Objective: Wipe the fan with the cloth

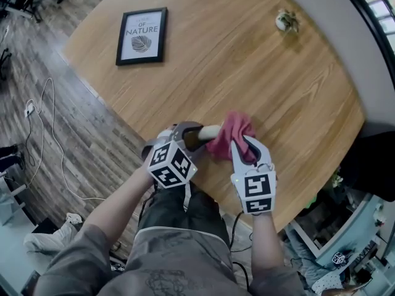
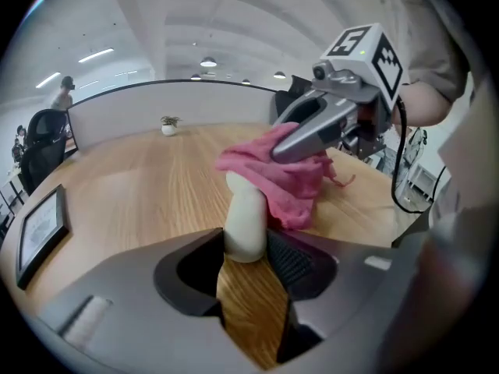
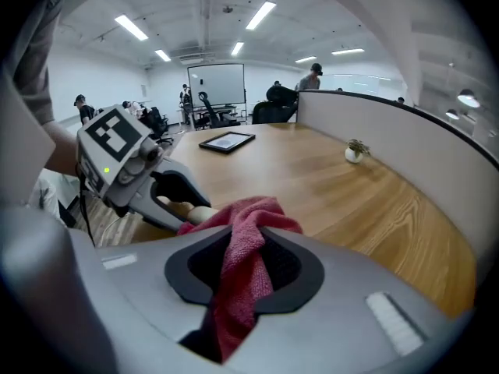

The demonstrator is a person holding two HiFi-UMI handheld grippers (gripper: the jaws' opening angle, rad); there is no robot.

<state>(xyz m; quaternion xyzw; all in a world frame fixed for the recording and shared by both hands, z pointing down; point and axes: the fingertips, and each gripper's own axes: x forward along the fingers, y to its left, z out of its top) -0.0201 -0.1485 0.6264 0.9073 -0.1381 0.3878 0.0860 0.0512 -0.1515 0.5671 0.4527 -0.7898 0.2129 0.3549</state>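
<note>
Left gripper (image 2: pixel 248 265) pinches the fan's cream handle (image 2: pixel 245 216); right gripper (image 3: pixel 243 267) clamps the pink cloth (image 1: pixel 229 133) draped over its far end. A small pot (image 3: pixel 354 157) on the table (image 1: pixel 247 79) holds a plant (image 3: pixel 358 144).

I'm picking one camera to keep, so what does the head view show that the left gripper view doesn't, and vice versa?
Only the head view: the left gripper from outside, the person's left arm, and the floor with a white cable. Only the left gripper view: the ceiling lights and a person standing far off. Both: the right gripper shut on the pink cloth, the fan's cream handle between the left fingers, the framed picture, the small plant and the wooden table.
</note>
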